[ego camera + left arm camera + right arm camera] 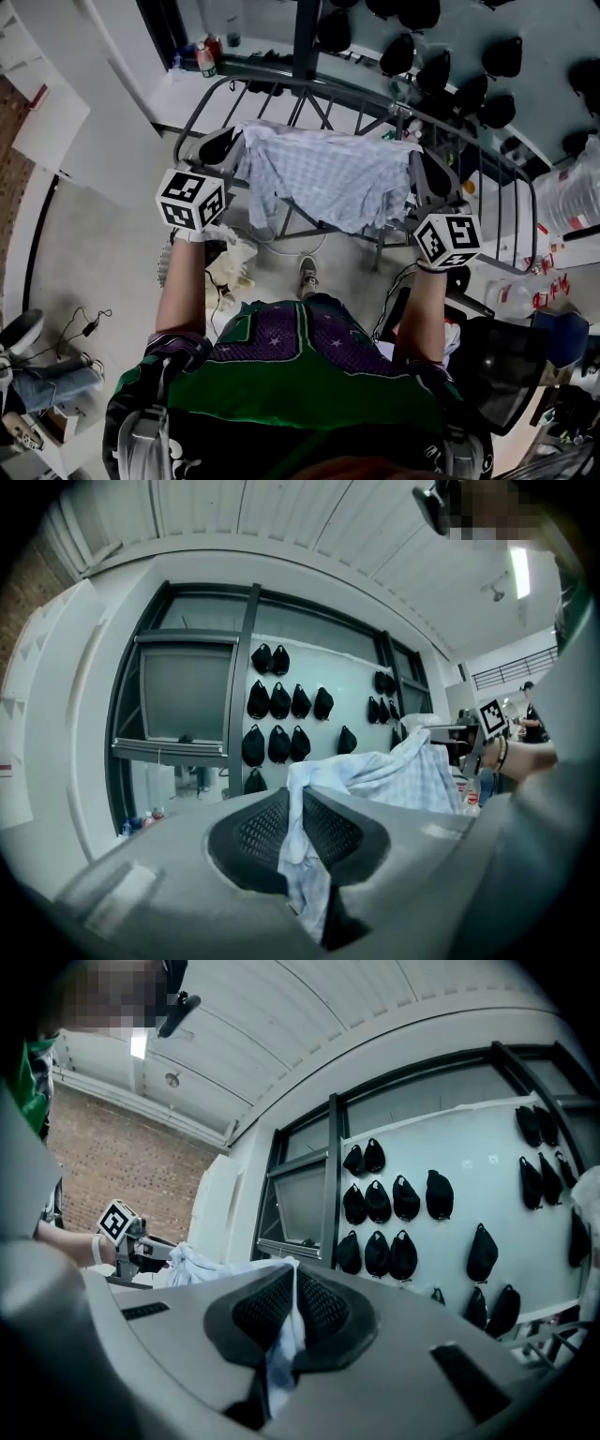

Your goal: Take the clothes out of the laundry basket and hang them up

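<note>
A pale blue-and-white checked garment, thin and crumpled, hangs stretched between the two grippers at the person's 12 o'clock. Its lower edge sags in uneven folds above the bars of a grey metal drying rack. The left gripper, at the cloth's 9 o'clock, has its jaws clamped on a bunched corner that spills down between the pads. The right gripper, at 3 o'clock, has its jaws pinched nearly together on a thin fold. Black caps hang on the wall beyond, at 1 o'clock.

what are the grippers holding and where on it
One checked garment, stretched between them: left gripper pinches its left edge, right gripper its right edge.
</note>
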`<state>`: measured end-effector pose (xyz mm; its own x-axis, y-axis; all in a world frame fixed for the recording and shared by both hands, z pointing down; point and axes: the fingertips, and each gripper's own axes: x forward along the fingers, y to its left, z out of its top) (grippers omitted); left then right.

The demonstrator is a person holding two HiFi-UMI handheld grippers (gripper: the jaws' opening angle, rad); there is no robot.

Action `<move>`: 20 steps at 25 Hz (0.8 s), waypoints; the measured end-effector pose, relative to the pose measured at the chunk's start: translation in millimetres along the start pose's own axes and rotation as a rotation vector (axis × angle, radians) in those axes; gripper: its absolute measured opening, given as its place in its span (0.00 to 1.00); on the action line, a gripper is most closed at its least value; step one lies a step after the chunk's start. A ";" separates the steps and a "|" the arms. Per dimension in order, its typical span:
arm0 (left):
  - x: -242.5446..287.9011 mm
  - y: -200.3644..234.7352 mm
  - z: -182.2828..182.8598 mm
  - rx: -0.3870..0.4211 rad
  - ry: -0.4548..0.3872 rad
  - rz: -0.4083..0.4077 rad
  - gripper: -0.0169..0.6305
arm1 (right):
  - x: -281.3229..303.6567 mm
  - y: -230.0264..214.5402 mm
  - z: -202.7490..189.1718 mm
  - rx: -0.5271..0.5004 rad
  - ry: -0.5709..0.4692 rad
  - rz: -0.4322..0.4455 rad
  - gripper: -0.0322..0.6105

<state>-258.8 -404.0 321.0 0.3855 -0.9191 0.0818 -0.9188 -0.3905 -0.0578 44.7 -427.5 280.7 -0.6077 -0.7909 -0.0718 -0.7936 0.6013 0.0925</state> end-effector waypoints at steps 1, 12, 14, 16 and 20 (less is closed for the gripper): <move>10.8 6.4 -4.4 -0.007 0.012 0.003 0.11 | 11.0 -6.2 -5.9 0.000 0.010 0.006 0.06; 111.0 49.4 -48.2 -0.062 0.109 0.064 0.11 | 105.0 -73.2 -76.2 0.087 0.123 0.043 0.06; 123.8 53.7 -57.1 -0.089 0.120 0.076 0.11 | 117.1 -81.2 -88.6 0.106 0.137 0.050 0.06; 136.0 58.7 -67.8 -0.111 0.137 0.090 0.11 | 128.3 -87.8 -101.1 0.111 0.156 0.057 0.06; 155.9 67.9 -89.6 -0.162 0.178 0.118 0.11 | 150.4 -98.4 -127.2 0.118 0.208 0.078 0.06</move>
<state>-268.6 -569.1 419.0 0.2674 -0.9282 0.2586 -0.9635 -0.2547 0.0821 35.3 -620.0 387.1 -0.6578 -0.7403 0.1384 -0.7498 0.6610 -0.0282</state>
